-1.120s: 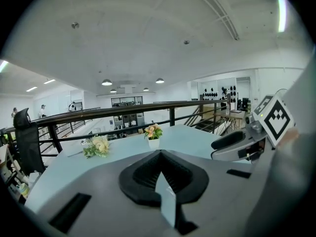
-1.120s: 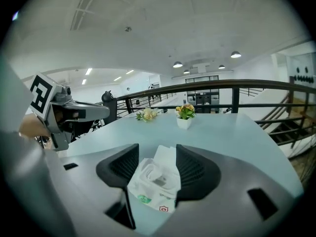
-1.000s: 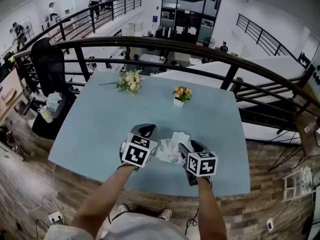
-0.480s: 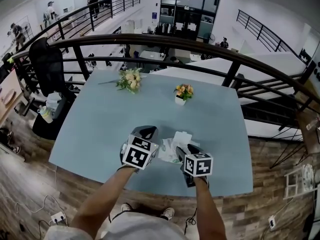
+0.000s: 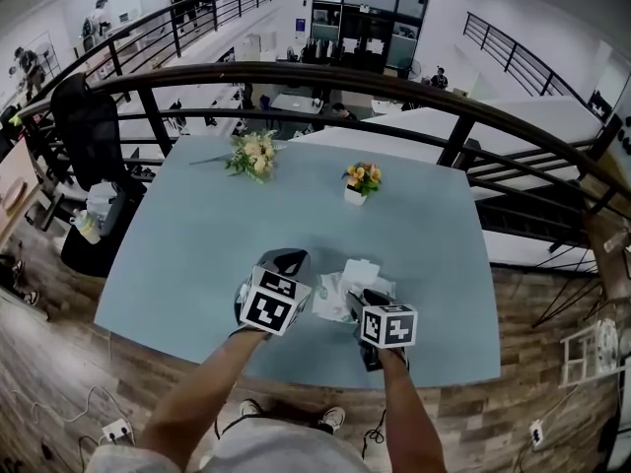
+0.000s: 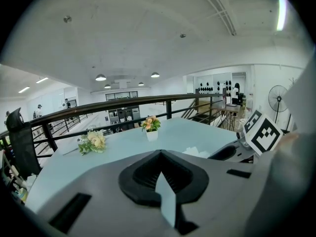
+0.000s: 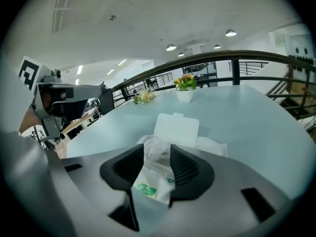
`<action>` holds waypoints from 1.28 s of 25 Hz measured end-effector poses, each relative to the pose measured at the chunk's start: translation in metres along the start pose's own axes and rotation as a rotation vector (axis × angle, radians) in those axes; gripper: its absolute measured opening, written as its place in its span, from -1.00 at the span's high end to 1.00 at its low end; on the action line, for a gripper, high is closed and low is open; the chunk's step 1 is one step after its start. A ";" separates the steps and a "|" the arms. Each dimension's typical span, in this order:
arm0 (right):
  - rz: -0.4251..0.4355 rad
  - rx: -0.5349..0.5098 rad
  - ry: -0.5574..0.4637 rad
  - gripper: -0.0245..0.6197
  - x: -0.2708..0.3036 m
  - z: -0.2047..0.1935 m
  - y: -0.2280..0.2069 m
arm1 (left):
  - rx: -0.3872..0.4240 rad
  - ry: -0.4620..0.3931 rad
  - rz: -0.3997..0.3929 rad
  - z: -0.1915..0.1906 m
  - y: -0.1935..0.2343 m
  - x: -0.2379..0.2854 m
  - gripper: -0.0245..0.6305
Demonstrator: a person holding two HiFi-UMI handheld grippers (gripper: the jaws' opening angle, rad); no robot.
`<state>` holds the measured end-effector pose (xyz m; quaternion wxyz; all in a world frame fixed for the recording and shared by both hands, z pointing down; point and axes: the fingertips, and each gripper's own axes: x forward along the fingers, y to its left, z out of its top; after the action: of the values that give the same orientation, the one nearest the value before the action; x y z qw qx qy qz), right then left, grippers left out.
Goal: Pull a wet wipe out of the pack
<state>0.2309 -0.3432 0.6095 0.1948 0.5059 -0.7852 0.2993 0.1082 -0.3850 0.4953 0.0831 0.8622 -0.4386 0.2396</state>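
The wet wipe pack (image 5: 335,302) lies on the pale blue table (image 5: 197,244) near its front edge, with its white lid (image 7: 176,129) flipped open. A crumpled wipe (image 7: 156,150) sticks up from the pack's opening. My right gripper (image 7: 157,154) stands over it with the wipe between its pads (image 7: 181,166); the jaws have just been closing and a gap remains. In the head view the right gripper (image 5: 353,305) covers the pack's near part. To the pack's left my left gripper (image 5: 289,261) hovers with its jaws together, holding nothing.
A small white pot of orange flowers (image 5: 359,187) and a loose bouquet (image 5: 254,154) stand at the table's far side. A dark railing (image 5: 394,97) runs behind the table. A black chair (image 5: 87,116) is off the left corner. More white wipe material (image 7: 213,146) lies beside the lid.
My right gripper has come down and slightly toward me onto the pack, its jaws now round the wipe. The left gripper has stayed where it was.
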 end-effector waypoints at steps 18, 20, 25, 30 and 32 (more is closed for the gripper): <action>-0.002 -0.027 0.026 0.88 0.007 -0.001 0.001 | -0.021 0.010 0.003 -0.004 0.008 0.004 0.95; -0.003 -0.027 0.023 0.88 0.006 0.000 0.001 | -0.020 0.008 0.002 -0.003 0.007 0.004 0.95; -0.007 -0.032 0.009 0.88 0.002 0.005 0.003 | -0.019 0.006 0.000 -0.002 0.007 0.001 0.95; -0.018 -0.034 -0.013 0.88 -0.003 0.012 0.000 | -0.018 0.002 -0.002 -0.002 0.005 0.001 0.95; -0.020 -0.036 -0.022 0.88 -0.005 0.014 -0.001 | -0.016 -0.001 -0.003 -0.002 0.004 0.001 0.95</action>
<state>0.2338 -0.3495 0.5962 0.1984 0.5135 -0.7873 0.2777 0.1046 -0.3878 0.4969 0.0901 0.8622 -0.4394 0.2354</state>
